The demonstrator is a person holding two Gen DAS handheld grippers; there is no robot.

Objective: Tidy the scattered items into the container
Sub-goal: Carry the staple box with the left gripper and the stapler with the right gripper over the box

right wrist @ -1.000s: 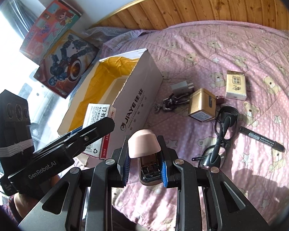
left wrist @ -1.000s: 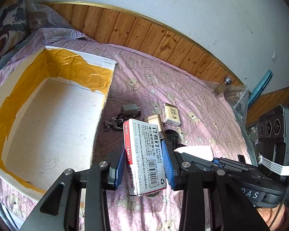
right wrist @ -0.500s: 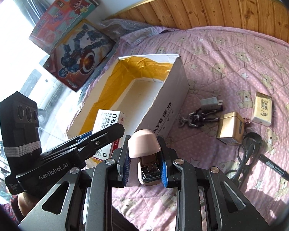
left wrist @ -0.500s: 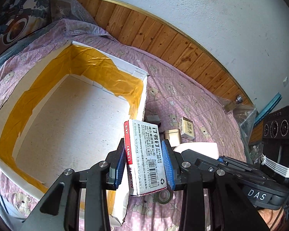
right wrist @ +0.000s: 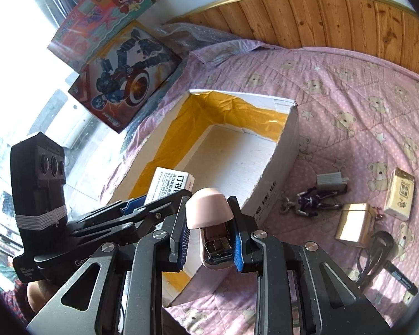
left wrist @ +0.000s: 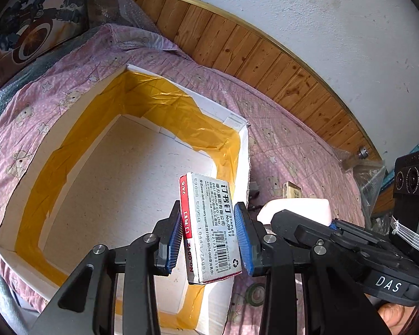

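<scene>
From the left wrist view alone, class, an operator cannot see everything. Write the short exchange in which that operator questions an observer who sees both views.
Operator: My left gripper holds the staple box. What does the right gripper hold?
Observer: A pink-capped stapler, its metal staple channel facing the camera.
Operator: What waits on the quilt that I miss?
Observer: A black marker lying beside a black cable, right of the cardboard box.
</scene>
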